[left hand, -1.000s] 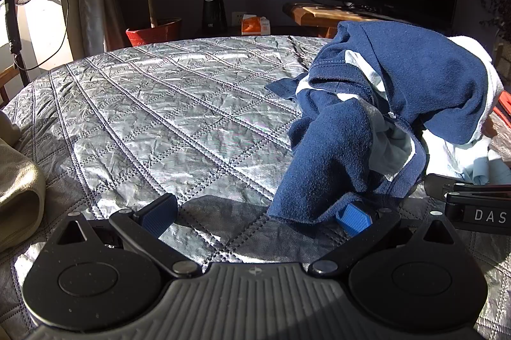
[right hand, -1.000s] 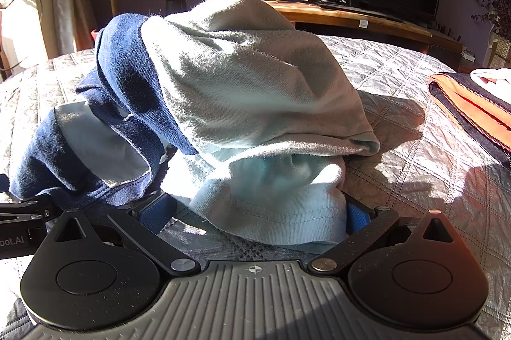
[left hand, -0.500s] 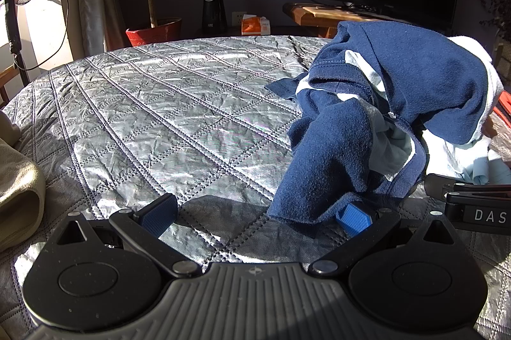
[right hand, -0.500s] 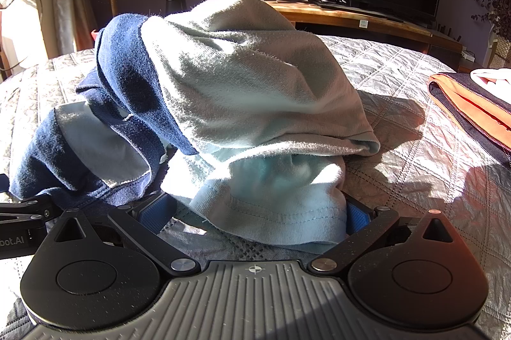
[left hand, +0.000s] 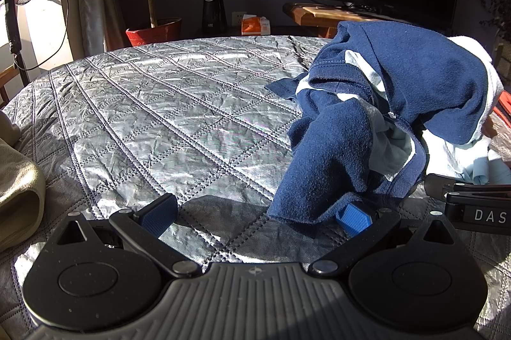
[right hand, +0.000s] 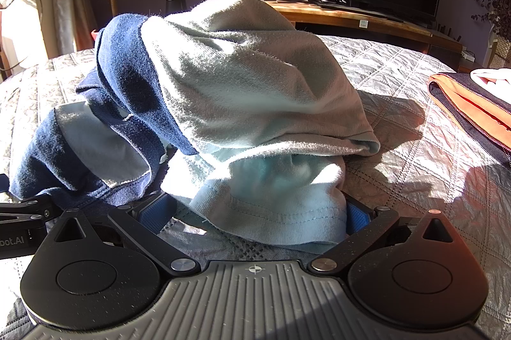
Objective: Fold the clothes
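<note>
Left wrist view: the left gripper (left hand: 257, 212) gaped wide, gripping nothing, the navy hem of the crumpled shirt (left hand: 383, 116) at 1 o'clock draping its right pad. "DAS" showed on the right gripper (left hand: 472, 205).

Right wrist view: the right gripper (right hand: 255, 212) straddled the pale hem, unclosed. Likely step: pinching hems before spreading. "bot.AI" read at 9 o'clock.

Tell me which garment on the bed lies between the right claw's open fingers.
The navy and pale blue shirt, heaped mid-bed; the beige garment and orange-lined garment lie at the edges.
</note>
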A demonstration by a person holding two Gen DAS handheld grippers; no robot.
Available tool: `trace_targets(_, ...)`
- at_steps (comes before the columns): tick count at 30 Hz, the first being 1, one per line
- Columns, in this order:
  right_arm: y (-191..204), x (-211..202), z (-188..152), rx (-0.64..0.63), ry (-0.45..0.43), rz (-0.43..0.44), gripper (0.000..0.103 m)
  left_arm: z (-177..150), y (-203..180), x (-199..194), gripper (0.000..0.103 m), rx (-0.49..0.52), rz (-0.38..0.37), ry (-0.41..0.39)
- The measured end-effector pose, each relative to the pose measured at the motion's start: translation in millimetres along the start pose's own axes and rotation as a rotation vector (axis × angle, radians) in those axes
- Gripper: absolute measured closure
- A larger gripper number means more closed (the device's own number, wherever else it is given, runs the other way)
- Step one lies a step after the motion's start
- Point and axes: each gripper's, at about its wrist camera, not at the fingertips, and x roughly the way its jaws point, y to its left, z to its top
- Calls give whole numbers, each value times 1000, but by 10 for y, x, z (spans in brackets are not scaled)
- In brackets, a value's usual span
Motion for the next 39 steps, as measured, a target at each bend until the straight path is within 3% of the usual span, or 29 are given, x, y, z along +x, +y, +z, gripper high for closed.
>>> trace_targets(19, -3, -1, 5, 0, 1, 0, 0, 19, -3, 5, 0, 2, 1, 10)
trace_targets(23, -9, -59, 51, -23, 83, 31, 0, 120, 1, -39, 4, -40, 52, 72)
trace_targets(24, -12, -79, 63, -29, 108, 40, 0, 135, -4, -93, 13, -56, 72, 78)
trace_targets(25, -26, -153, 42, -20, 130, 48, 0, 147, -9, -157, 15, -71, 88, 86)
trace_targets(27, -62, -333, -12, 2, 171, 69, 0, 179, -3, -316, 15, -92, 42, 115)
trace_targets(29, -86, -554, -64, 9, 222, 51, 0, 225, -17, -528, 14, -90, 5, 129)
trace_targets(32, -151, -950, -117, 41, 247, 47, 0, 294, -50, -947, 3, -76, -39, 107)
trace_targets(36, -212, -1485, -114, 38, 239, 10, 0, 315, -86, -1598, 1, -100, -159, 59)
trace_targets(39, -303, -1883, -55, 46, 198, -2, 0, 281, -221, -2043, 3, -69, -177, 30)
